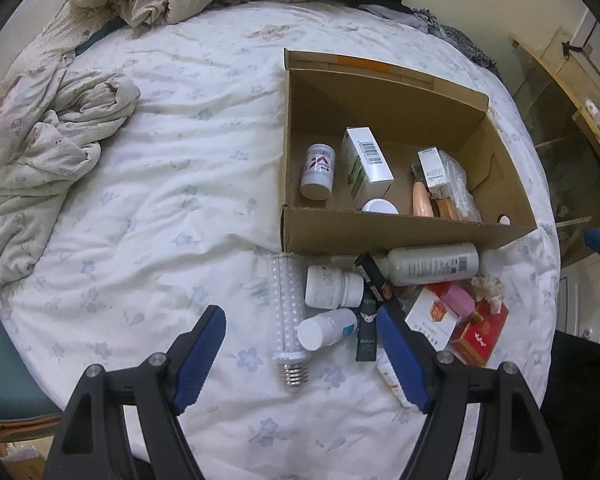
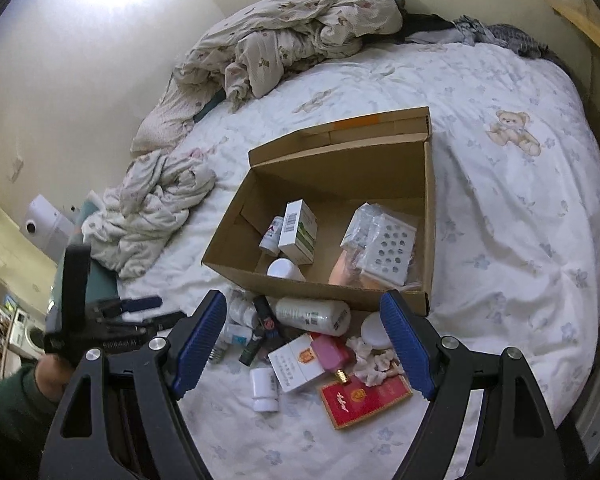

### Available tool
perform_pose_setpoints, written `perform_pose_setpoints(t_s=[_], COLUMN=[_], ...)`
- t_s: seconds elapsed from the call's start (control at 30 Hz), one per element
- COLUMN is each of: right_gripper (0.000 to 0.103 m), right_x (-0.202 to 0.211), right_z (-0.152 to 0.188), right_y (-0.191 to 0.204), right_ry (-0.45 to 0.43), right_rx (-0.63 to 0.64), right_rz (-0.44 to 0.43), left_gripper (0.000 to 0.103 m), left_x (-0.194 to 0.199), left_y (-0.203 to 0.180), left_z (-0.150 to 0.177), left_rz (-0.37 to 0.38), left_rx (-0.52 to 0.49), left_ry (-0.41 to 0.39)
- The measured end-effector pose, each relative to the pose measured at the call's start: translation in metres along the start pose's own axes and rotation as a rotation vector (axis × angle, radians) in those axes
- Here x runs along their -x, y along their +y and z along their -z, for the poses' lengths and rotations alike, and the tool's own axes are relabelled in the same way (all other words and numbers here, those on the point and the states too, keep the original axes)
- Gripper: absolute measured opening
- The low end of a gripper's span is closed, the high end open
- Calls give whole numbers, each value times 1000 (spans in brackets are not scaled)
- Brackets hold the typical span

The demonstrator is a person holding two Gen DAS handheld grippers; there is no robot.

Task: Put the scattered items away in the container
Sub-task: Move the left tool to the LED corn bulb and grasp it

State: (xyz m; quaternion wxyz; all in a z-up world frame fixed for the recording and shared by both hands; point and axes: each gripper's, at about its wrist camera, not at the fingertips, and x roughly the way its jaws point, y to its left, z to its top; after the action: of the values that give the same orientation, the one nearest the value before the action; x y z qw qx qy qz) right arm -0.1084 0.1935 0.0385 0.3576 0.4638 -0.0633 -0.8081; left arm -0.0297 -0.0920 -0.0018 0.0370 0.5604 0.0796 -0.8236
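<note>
An open cardboard box stands on the bed and holds a pill bottle, a white carton and several other items. Scattered items lie in front of it: an LED bulb, two white pill bottles, a large lotion bottle, a black tube, a white cigarette pack, a pink box and a red pack. My left gripper is open over the bulb and bottles. My right gripper is open above the pile.
Crumpled bedding lies at the left and far side of the bed. The left gripper shows at the left in the right wrist view. A wooden shelf stands right of the bed.
</note>
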Motion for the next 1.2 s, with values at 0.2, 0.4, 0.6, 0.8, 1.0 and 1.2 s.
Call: perform_pose_setpoints(t_s=[0.2, 0.4, 0.6, 0.8, 1.0, 1.2], right_gripper=[82, 82, 82, 82, 82, 82], right_x=[0, -4, -7, -16, -20, -22], right_z=[-2, -5, -4, -3, -2, 0], right_y=[-13, -21, -22, -17, -11, -12], right_ry=[10, 21, 33, 60, 69, 78], right_rx=[-71, -117, -118, -103, -77, -71], right_rz=[-5, -2, 12, 11, 16, 28], left_gripper=[78, 78, 73, 71, 70, 65], left_x=[-7, -28, -62, -75, -89, -113], left_y=[13, 28, 19, 11, 19, 25], left_z=[7, 11, 12, 13, 16, 22], left_rz=[9, -8, -74, -135, -144, -119], left_rx=[18, 80, 41, -26, -21, 4], left_ry=[33, 93, 165, 181, 231, 296])
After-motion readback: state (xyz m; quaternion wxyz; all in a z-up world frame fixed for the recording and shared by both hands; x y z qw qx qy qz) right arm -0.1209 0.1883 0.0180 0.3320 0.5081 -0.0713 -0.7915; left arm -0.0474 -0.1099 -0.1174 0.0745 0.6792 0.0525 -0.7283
